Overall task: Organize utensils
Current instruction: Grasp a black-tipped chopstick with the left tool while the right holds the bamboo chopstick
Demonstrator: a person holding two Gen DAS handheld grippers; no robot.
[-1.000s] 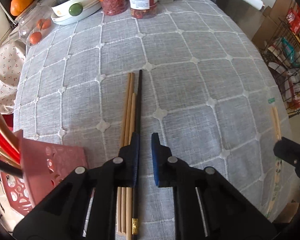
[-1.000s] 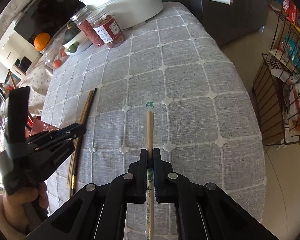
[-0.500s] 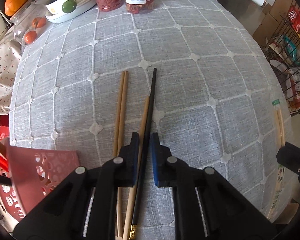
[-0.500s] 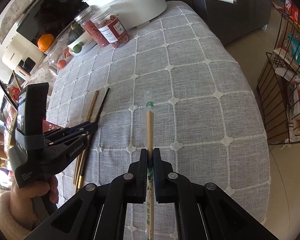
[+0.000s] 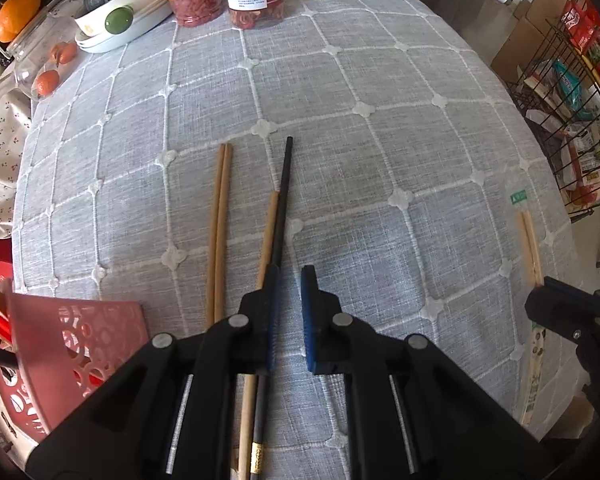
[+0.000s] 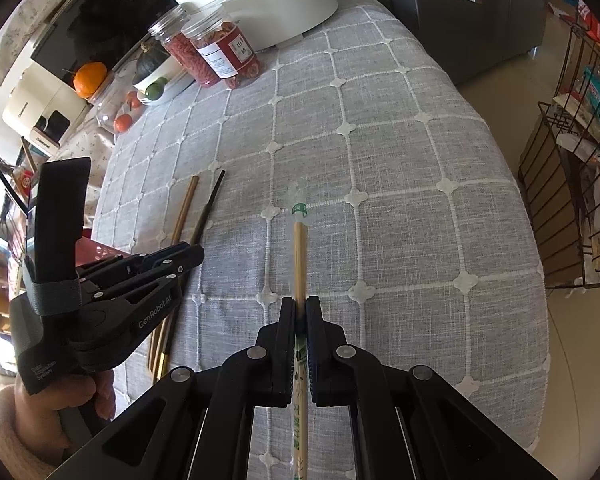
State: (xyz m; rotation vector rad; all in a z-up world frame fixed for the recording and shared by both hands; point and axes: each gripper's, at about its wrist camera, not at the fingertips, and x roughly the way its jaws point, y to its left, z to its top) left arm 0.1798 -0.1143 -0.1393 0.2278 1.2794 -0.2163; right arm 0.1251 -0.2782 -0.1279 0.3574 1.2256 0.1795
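In the left wrist view, the left gripper point(image 5: 287, 312) hangs steeply down over the grey checked tablecloth point(image 5: 380, 160), its blue-padded jaws a narrow gap apart with only bare cloth between them: it grasps nothing. The black chopstick with a gold band point(image 5: 282, 200) and a single light wooden chopstick point(image 5: 269, 232) pass under the left finger rather than between the pads, and a pair of wooden chopsticks point(image 5: 220, 216) lies just beside them toward the pink perforated plastic basket point(image 5: 80, 344) at the lower left. To pick up well here, I judge the jaws should spread, shift sideways until the black stick sits centred between the pads, then close low against the cloth so both neighbouring sticks are not dragged. In the right wrist view, the right gripper point(image 6: 299, 316) also points steeply down and is clenched on the paper-wrapped disposable bamboo chopsticks point(image 6: 300, 248), which run forward from the jaws along the cloth; whether their tip rests on it I cannot tell. A hand point(image 6: 56, 404) holds the left tool at the table's near edge.
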